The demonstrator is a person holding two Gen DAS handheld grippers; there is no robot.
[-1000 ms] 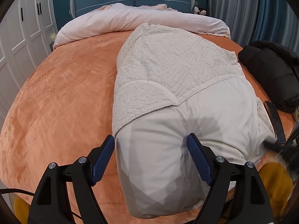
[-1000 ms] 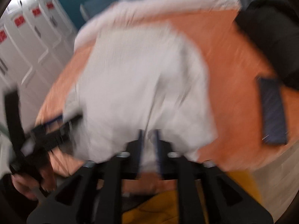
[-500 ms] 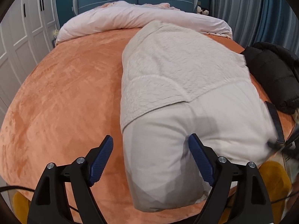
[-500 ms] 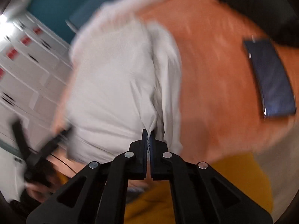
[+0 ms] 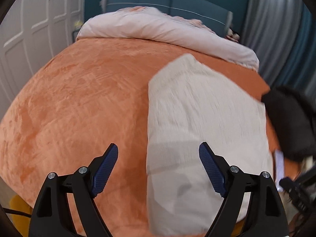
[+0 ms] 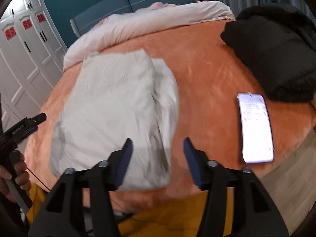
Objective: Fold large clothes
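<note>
A cream-white garment (image 5: pixel 203 130) (image 6: pixel 116 114) lies folded into a long block on the orange bed cover (image 5: pixel 79 102) (image 6: pixel 205 69), near the bed's front edge. My left gripper (image 5: pixel 158 165) hovers open above the garment's left front edge, its blue pads wide apart and touching nothing. My right gripper (image 6: pixel 157 158) hangs over the garment's near right corner with its jaws opening; the cloth lies below them, not pinched. The left gripper's body and the hand holding it show at the left edge of the right wrist view.
A black padded jacket (image 6: pixel 276 55) (image 5: pixel 290 122) is heaped at the bed's right side. A lit phone (image 6: pixel 255 126) lies face up between it and the garment. A rolled pink duvet (image 5: pixel 162 31) runs along the blue headboard. White wardrobes (image 6: pixel 23 55) stand left.
The right gripper, shut on the garment's edge half a second ago, has let go and opened. The left gripper rose and shifted left, so the garment now sits further right in its view.
</note>
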